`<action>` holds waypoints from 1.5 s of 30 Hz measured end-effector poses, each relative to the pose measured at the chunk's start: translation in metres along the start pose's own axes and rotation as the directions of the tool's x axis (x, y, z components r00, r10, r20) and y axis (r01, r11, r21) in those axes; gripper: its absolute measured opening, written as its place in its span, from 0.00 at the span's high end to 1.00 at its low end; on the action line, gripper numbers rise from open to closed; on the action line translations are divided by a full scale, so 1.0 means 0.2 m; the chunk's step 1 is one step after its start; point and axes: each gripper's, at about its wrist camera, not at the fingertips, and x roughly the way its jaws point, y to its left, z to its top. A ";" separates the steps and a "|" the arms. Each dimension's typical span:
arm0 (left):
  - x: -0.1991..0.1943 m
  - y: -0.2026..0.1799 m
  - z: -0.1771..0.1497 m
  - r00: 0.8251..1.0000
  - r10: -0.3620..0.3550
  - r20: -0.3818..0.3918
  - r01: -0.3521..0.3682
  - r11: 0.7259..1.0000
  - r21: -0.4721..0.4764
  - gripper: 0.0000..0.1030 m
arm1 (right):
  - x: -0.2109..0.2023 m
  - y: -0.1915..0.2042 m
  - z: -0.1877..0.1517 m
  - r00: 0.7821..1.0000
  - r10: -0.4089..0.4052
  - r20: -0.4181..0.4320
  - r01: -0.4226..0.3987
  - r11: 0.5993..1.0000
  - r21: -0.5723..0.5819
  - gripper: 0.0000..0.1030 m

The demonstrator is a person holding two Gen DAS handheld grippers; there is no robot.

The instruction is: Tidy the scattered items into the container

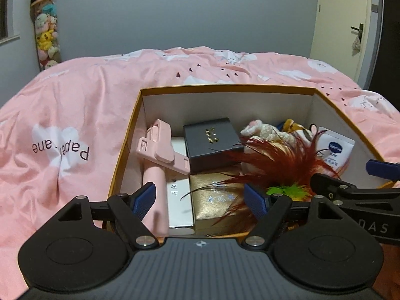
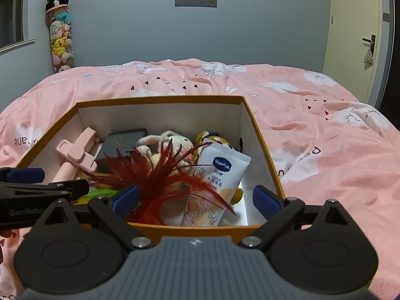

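Box (image 1: 225, 88), orange-rimmed, sits on the pink bedspread (image 1: 75, 105) and already holds a pink stand (image 1: 160, 150), a dark case (image 1: 211, 142), a gold carton (image 1: 217, 200), plush toys and a red feather toy (image 1: 277, 162). In the left wrist view the left gripper (image 1: 200, 200) hangs over the near rim, jaws apart, empty.

From the right wrist, the right gripper (image 2: 195, 200) stands wide open over the feather toy (image 2: 162, 177) and a lotion tube (image 2: 217, 182), gripping neither. No loose item shows on the bed, so the tidying looks nearly done; next comes lifting both clear. Behind: a grey wall (image 2: 150, 32) and a door (image 2: 355, 37).
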 end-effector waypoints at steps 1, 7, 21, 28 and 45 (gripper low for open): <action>0.00 0.00 0.00 1.000 0.009 0.004 -0.009 1.000 -0.002 0.12 | 0.00 0.00 0.00 1.000 -0.003 0.006 0.003 1.000 -0.001 0.05; 0.01 -0.01 -0.01 1.000 0.018 0.024 -0.018 1.000 -0.005 0.12 | 0.01 0.00 -0.01 1.000 -0.005 0.025 0.005 1.000 0.001 0.05; 0.01 0.00 -0.01 1.000 0.018 0.018 -0.018 1.000 -0.002 0.12 | 0.01 0.00 -0.02 1.000 -0.004 0.026 0.004 1.000 0.001 0.05; 0.01 0.00 -0.01 1.000 0.019 0.020 -0.019 1.000 -0.002 0.12 | 0.02 0.00 -0.02 1.000 -0.003 0.027 0.003 1.000 0.001 0.05; 0.01 0.00 -0.01 1.000 0.020 0.019 -0.020 1.000 -0.002 0.12 | 0.02 0.01 -0.01 1.000 0.007 0.023 -0.007 1.000 0.003 0.05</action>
